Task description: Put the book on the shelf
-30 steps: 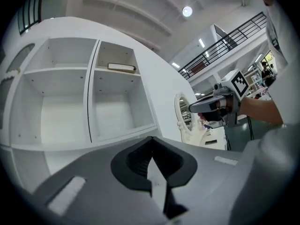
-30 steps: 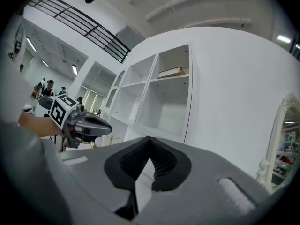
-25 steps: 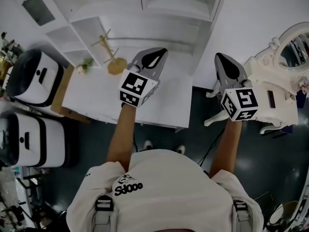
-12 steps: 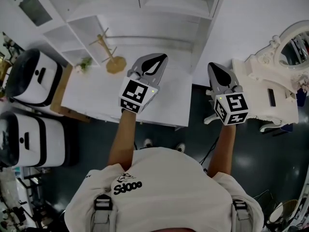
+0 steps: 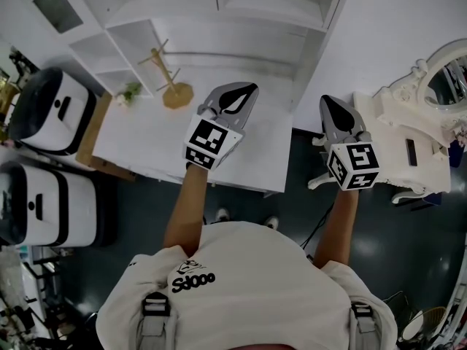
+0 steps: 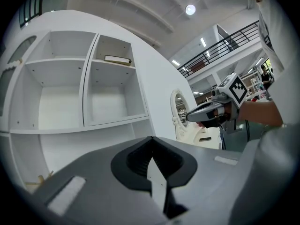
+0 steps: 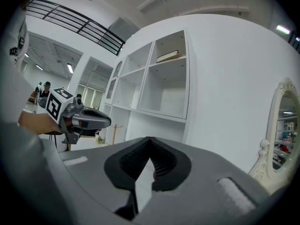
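The left hand-held gripper [image 5: 235, 97] and right hand-held gripper [image 5: 334, 111] are closed and empty. The book [image 6: 117, 59] lies high in the shelf [image 6: 61, 63].

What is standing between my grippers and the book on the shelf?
Nothing visible. The book lies flat in an upper compartment of the shelf, whose front is open, and both gripper views see it unobstructed. The left gripper and right gripper are shut and empty, apart from the shelf.

Book [image 6: 117, 59] in top compartment of shelf [image 6: 87, 88]
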{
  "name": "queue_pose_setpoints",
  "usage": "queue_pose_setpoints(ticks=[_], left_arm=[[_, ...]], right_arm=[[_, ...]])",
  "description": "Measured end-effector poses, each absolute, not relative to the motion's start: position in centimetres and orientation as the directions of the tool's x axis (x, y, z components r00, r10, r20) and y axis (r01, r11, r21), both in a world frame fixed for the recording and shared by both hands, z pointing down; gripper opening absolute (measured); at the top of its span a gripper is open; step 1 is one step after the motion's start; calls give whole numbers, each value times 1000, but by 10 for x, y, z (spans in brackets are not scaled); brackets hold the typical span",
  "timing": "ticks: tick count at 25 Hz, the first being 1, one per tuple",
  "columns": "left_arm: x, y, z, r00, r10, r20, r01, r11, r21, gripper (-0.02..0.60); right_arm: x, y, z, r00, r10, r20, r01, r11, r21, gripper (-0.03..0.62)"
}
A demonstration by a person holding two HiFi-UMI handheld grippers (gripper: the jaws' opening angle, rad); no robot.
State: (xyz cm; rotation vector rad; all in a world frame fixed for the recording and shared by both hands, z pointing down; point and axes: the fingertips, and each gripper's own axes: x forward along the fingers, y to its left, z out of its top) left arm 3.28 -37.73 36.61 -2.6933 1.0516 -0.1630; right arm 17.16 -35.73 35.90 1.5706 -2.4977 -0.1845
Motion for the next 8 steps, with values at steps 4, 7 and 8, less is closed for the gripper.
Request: queue_pose_setpoints(ticks=[4, 7, 8], left_arm=[[32, -377, 362, 735, -678, 2, -653, -708, -268, 18], [32, -378, 362, 735, -678, 9, -651, -710, -267, 18], [32, -378, 363, 735, -678, 17, -650, -712, -265, 18]], right_arm=[[169, -357, 358, -432, -897, 95, -873, 442, 205, 0], [170, -358, 358, -433, -896, 98, -871, 444, 209, 0], [170, -358, 357, -433, -896, 99, -871, 444, 210, 0]])
